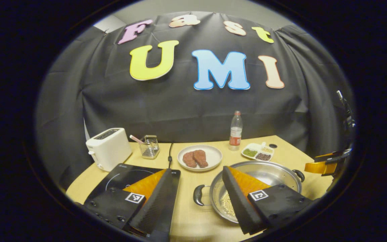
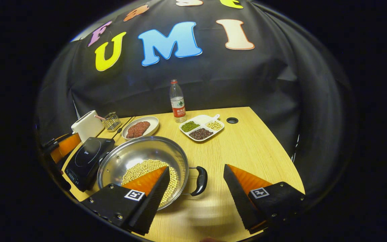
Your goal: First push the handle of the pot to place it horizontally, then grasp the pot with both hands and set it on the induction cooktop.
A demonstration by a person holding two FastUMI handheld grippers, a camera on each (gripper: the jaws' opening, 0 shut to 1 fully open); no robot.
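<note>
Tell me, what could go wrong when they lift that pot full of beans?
1. The pot holds loose beans; a lift that tips it could roll them out.
2. Both grippers, left and right, are open around the side handles; an uneven grip might let the pot slip.
3. The plate of meat sits close behind the induction cooktop, so a wide swing could knock it.

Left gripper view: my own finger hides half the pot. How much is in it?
Observer: Right gripper view shows beans heaped on the pot's near side; the far floor is bare steel.
Operator: Right gripper on the handle yet?
Observer: No. The right gripper is open, and the handle lies between its fingers with no contact that I can see.
</note>
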